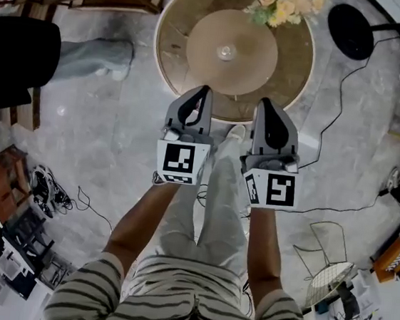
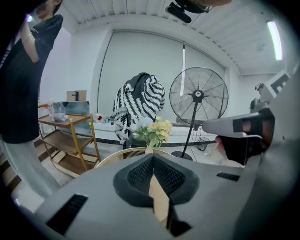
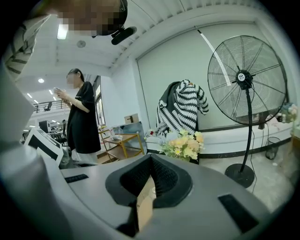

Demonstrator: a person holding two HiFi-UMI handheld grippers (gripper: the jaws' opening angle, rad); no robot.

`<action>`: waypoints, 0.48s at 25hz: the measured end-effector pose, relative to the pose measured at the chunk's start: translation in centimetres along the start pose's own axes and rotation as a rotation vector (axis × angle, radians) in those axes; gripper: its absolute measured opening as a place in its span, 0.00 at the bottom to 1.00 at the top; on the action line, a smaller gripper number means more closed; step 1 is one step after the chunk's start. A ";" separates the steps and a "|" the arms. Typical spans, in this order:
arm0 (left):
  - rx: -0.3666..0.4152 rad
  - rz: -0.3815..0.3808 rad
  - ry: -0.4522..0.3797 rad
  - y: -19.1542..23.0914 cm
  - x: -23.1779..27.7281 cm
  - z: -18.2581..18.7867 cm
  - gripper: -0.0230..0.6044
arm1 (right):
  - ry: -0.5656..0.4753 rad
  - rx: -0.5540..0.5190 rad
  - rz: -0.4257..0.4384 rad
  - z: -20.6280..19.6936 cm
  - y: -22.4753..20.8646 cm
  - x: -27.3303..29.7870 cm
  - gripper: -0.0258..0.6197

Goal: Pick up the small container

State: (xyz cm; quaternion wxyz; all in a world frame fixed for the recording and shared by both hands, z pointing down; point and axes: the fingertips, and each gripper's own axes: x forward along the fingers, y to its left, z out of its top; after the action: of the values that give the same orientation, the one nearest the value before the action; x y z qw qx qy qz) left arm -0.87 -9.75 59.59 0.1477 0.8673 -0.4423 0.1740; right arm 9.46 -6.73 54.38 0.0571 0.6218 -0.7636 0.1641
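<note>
Striped shirt [image 1: 170, 299] and two bare forearms filled the bottom of the head view, and each hand held its tool out in front, over the person's own legs and the marbled floor [image 1: 94, 144]. The left tongs [image 1: 203, 90] and the right tongs [image 1: 262, 102] pointed side by side towards a round surface [image 1: 175, 16], their tips just at its near edge. In the left gripper view the left tongs [image 2: 152, 157] were clenched, dark pads meeting at the tip with nothing between them. The right tongs [image 3: 150, 156] looked the same in the right gripper view: pads together and empty.

A bunch of flowers [image 1: 282, 1] stood at the far side of the surface, and a round turning disc [image 1: 251, 61] lay in its middle. A tiny pale thing [image 1: 226, 51] sat at the centre of that disc. It was too small to tell whether it was the small container or only a knob, and no view showed the container plainly anywhere else.

By my reading the task had barely begun: nothing was gripped or touched. Finding the container, opening one pair of tongs, closing on it and lifting all remained.
</note>
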 end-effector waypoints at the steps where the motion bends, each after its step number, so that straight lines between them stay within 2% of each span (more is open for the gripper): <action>1: -0.006 0.003 0.004 0.1 0.5 -0.7 0.04 | 0.004 0.001 -0.002 -0.6 -0.2 0.1 0.05; 9: -0.020 0.015 0.034 1.1 4.4 -5.2 0.05 | 0.037 0.037 -0.005 -4.9 -0.9 1.3 0.05; 12: -0.014 -0.003 0.059 0.8 6.0 -7.0 0.14 | 0.046 0.043 -0.002 -6.0 -1.3 1.4 0.05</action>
State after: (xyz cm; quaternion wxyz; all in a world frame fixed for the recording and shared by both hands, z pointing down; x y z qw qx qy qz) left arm 0.61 -11.65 68.50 0.1669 0.8615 -0.4376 0.1963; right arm 9.70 -6.35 60.62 0.0615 0.6196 -0.7579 0.1946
